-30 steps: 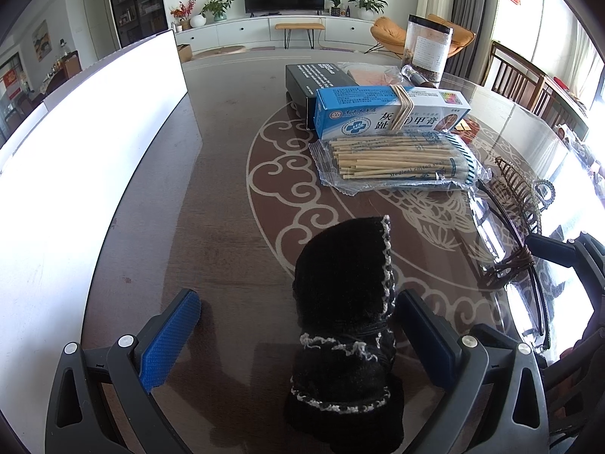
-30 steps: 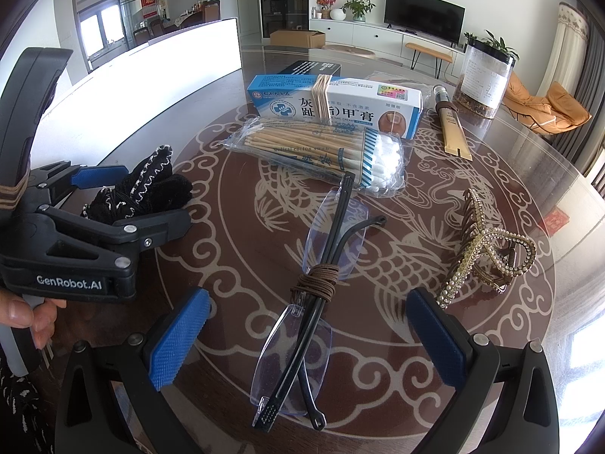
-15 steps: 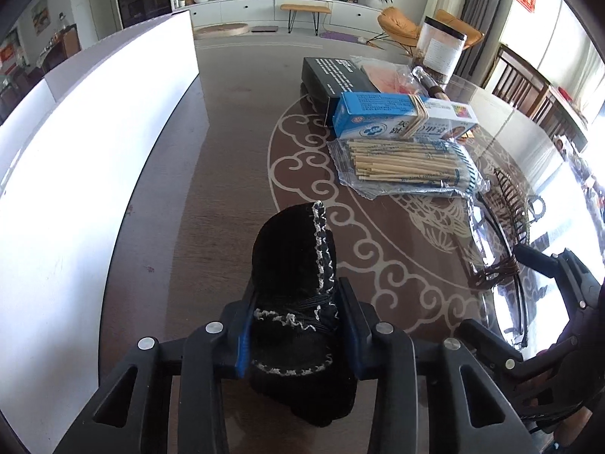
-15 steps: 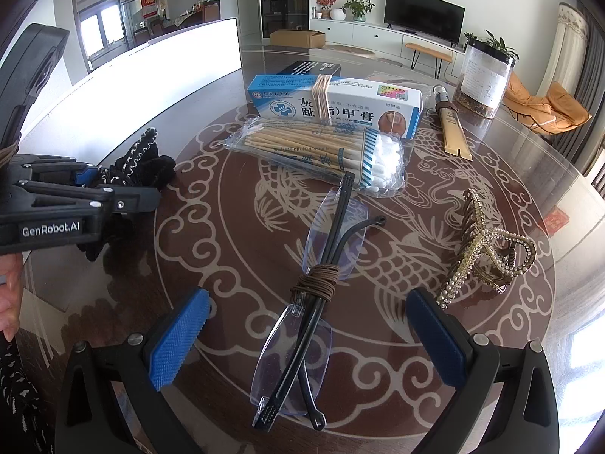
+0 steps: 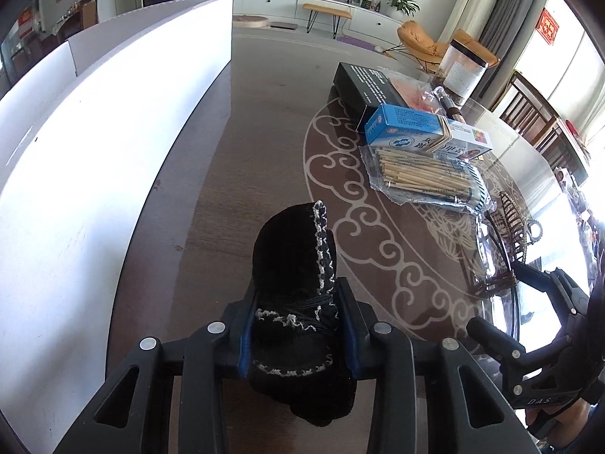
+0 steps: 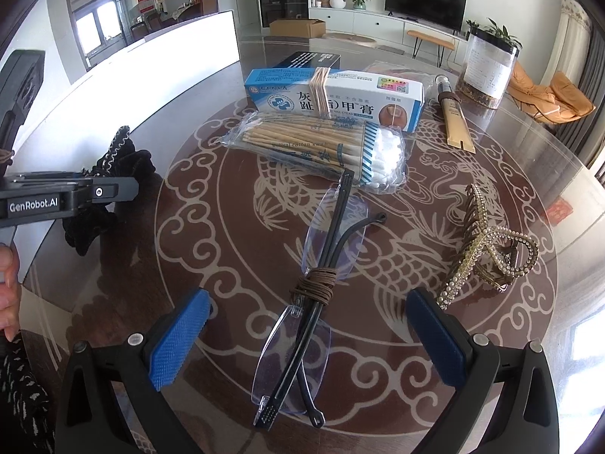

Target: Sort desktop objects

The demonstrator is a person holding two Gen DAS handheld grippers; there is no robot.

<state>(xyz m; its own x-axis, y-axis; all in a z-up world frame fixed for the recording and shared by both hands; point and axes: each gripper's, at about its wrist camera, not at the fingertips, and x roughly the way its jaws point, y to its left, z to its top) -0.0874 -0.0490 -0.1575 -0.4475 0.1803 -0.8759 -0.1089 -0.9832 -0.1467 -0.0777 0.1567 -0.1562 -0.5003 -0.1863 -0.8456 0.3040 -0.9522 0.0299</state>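
My left gripper point(image 5: 297, 325) is shut on a black scrunchie point(image 5: 291, 261) with pale stitched trim and holds it above the table; it also shows at the left of the right wrist view point(image 6: 113, 174). My right gripper point(image 6: 302, 336) is open and empty, its blue pads on either side of folded rimless glasses point(image 6: 321, 265) bound with a brown cord. Beyond lie a bag of cotton swabs point(image 6: 321, 147), a blue and white ointment box point(image 6: 336, 100), a black box point(image 6: 308, 62), a gold tube point(image 6: 455, 121) and a pearl hair claw point(image 6: 487, 242).
A long white box point(image 5: 94, 143) runs along the table's left side. A clear jar point(image 6: 487, 70) stands at the far right. The round table point(image 6: 567, 302) has a glass top over a brown dragon pattern. Chairs stand beyond its right edge.
My left gripper closed on the black scrunchie and lifted it, moving left toward the white box. The right gripper has not moved.
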